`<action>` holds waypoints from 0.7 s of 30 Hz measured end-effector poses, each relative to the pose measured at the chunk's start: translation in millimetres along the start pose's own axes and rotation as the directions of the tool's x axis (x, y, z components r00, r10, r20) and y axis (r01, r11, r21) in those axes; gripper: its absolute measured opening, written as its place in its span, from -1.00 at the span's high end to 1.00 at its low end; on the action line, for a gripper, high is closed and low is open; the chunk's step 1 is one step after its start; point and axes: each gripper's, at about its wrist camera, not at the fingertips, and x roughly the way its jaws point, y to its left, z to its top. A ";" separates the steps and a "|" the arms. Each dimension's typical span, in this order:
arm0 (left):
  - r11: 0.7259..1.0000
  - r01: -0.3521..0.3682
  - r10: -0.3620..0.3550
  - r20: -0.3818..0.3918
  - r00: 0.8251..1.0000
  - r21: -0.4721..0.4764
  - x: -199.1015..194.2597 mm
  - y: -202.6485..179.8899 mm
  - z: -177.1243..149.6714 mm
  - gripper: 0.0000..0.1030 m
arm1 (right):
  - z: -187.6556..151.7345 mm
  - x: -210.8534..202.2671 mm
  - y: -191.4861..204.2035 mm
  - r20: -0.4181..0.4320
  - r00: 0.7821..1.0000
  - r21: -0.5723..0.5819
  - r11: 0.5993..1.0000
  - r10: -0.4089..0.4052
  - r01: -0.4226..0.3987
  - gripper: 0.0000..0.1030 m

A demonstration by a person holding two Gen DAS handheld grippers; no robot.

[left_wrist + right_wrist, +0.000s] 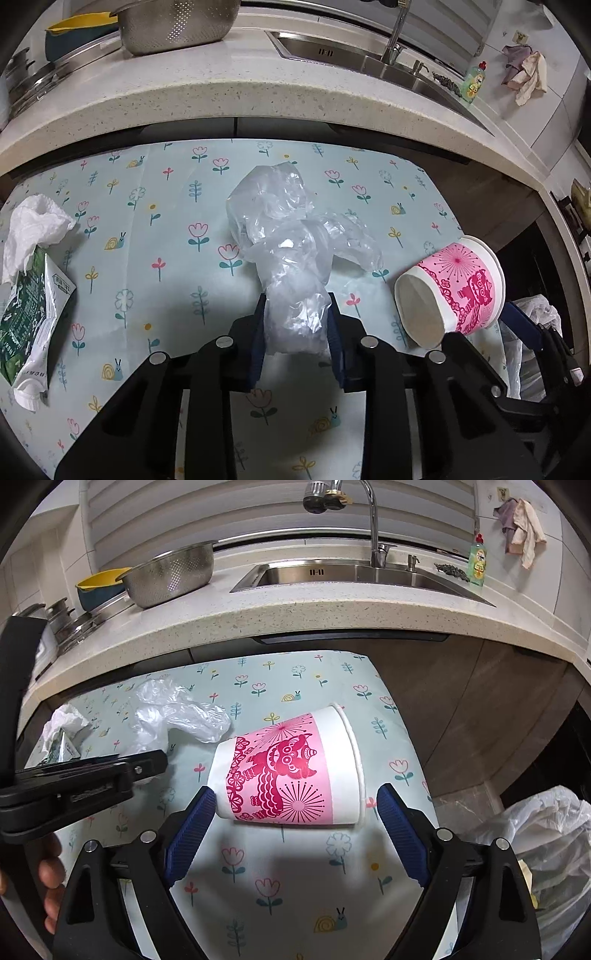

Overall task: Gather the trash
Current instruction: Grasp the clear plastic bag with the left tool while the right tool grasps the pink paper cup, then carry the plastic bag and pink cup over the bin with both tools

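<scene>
A crumpled clear plastic bag lies on the floral tablecloth, and my left gripper is shut on its near end, both blue pads pressing the film. A pink and white paper cup lies on its side to the right, seen as the cup in the left wrist view. My right gripper is open and straddles the cup, its pads standing just off the base and the rim. The left gripper's black body shows at the left, with the bag beyond it.
A crumpled white tissue and a green-white packet lie at the table's left. A white trash bag hangs past the table's right edge. Beyond the table runs a stone counter with a sink and a steel colander.
</scene>
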 end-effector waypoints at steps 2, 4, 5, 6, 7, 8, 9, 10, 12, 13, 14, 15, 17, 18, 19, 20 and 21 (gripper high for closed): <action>1.000 -0.001 0.001 0.002 1.000 -0.006 -2.6 1.6 -1.4 0.47 | 1.1 3.8 2.3 -0.004 1.000 -0.015 1.000 0.001 -0.001 -0.74; 1.000 -0.008 0.008 0.003 1.000 -0.006 -4.9 1.9 -3.2 0.47 | 2.2 7.1 5.2 -0.007 1.000 -0.025 1.000 0.005 -0.005 -0.74; 1.000 -0.012 0.013 0.004 1.000 -0.007 -7.0 2.5 -3.9 0.47 | 3.1 8.4 6.1 -0.008 1.000 -0.026 1.000 0.009 -0.010 -0.74; 1.000 -0.012 0.012 0.006 1.000 -0.009 -8.9 3.2 -4.6 0.47 | 4.2 10.1 7.2 -0.008 1.000 -0.026 1.000 0.013 -0.013 -0.74; 1.000 -0.011 0.011 0.007 1.000 -0.012 -9.9 3.2 -4.7 0.47 | 5.1 12.5 8.3 -0.012 1.000 -0.027 0.999 0.016 -0.017 -0.74; 1.000 -0.009 0.009 0.009 1.000 -0.015 -11.6 3.7 -5.3 0.47 | 5.7 14.9 9.2 -0.015 1.000 -0.027 0.999 0.018 -0.018 -0.74; 1.000 -0.007 0.008 0.010 1.000 -0.015 -12.7 3.7 -5.6 0.47 | 6.3 17.8 9.7 -0.019 1.000 -0.026 1.000 0.016 -0.016 -0.74; 1.000 -0.009 0.009 0.011 1.000 -0.016 -13.6 3.8 -6.1 0.47 | 6.7 20.5 10.4 -0.023 1.000 -0.027 1.000 0.010 -0.010 -0.74; 1.000 -0.014 0.015 0.013 1.000 -0.015 -14.8 3.0 -7.2 0.47 | 7.3 21.8 10.2 -0.025 1.000 -0.019 1.000 0.013 -0.014 -0.73; 1.000 -0.018 0.019 0.014 1.000 -0.015 -15.7 2.4 -7.9 0.47 | 7.2 20.7 8.9 -0.023 1.000 -0.010 1.000 0.015 -0.015 -0.71; 1.000 -0.020 0.021 0.016 1.000 -0.014 -17.1 1.7 -8.9 0.47 | 7.3 19.3 7.4 -0.022 1.000 0.002 1.000 0.021 -0.021 -0.61; 1.000 -0.020 0.020 0.016 1.000 -0.014 -18.8 0.7 -10.1 0.47 | 7.3 17.1 4.8 -0.022 0.999 0.020 0.999 0.029 -0.028 -0.61; 1.000 -0.016 0.017 0.016 1.000 -0.016 -23.5 -1.4 -12.6 0.47 | 7.1 11.7 0.2 -0.016 0.999 0.050 0.998 0.041 -0.040 -0.61; 1.000 -0.015 0.015 0.017 1.000 -0.016 -26.1 -2.8 -13.6 0.48 | 6.6 6.8 -2.3 -0.010 0.999 0.063 0.997 0.050 -0.049 -0.61; 1.000 -0.014 0.014 0.019 1.000 -0.015 -29.3 -4.5 -14.7 0.48 | 6.2 3.3 -3.4 -0.007 0.999 0.068 0.996 0.053 -0.053 -0.61; 1.000 -0.013 0.014 0.022 1.000 -0.014 -33.5 -6.7 -16.6 0.48 | 6.0 -1.7 -4.1 -0.002 0.998 0.072 0.996 0.055 -0.054 -0.61; 1.000 -0.011 0.011 0.023 1.000 -0.014 -37.6 -8.8 -18.6 0.48 | 5.3 -9.2 -4.9 0.006 0.998 0.075 0.996 0.057 -0.058 -0.61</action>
